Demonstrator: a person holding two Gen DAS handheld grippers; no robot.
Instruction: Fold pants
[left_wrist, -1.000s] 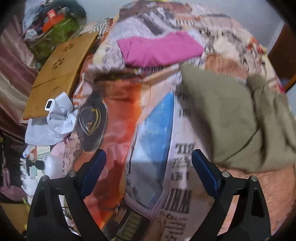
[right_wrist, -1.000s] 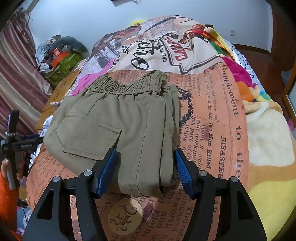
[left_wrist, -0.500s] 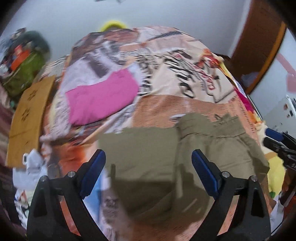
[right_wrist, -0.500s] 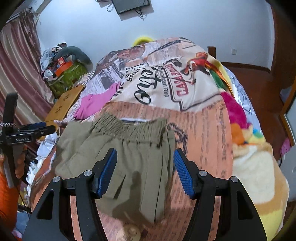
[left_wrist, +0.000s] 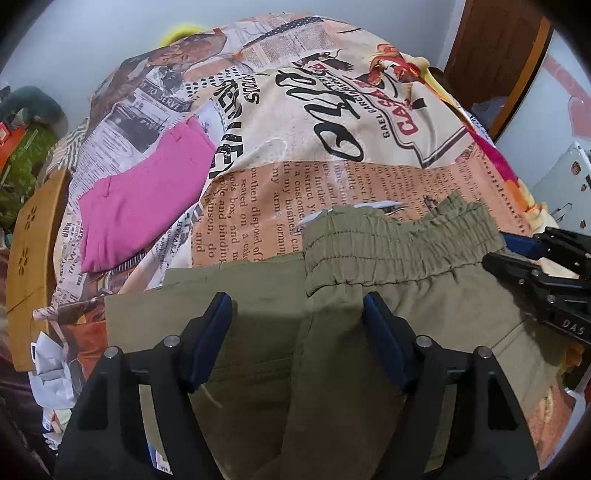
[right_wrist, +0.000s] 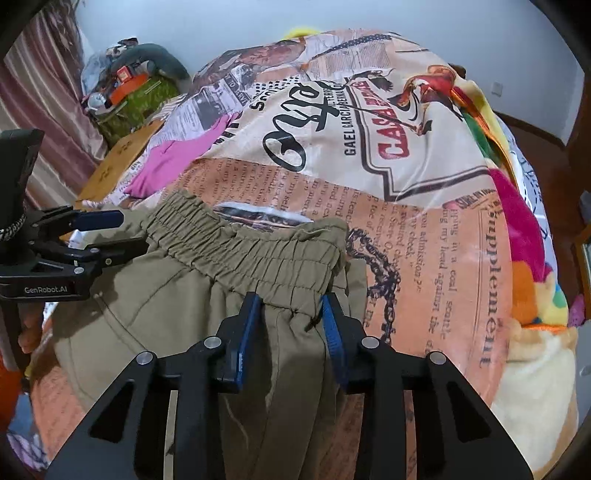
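The olive-green cotton pants (right_wrist: 207, 295) with a gathered elastic waistband lie part-folded on the bed, on its newspaper-print bedspread (right_wrist: 424, 229). Within the last second both tools have come in over them from the sides, and both sets of jaws have just been closing. The right hand-held gripper (right_wrist: 291, 321) now has its blue pads against a bunched ridge of cloth just below the waistband, apparently pinching it. The left hand-held gripper (left_wrist: 297, 325) is spread either side of a fold edge, pads clear of the cloth, so on that side nothing is held yet. This looks like taking hold at the waist for the next fold. A folded pink garment (left_wrist: 144, 199) lies near the pants' far left, probably clear of the fold; a wooden board (left_wrist: 27, 266) sits beyond the bed edge.
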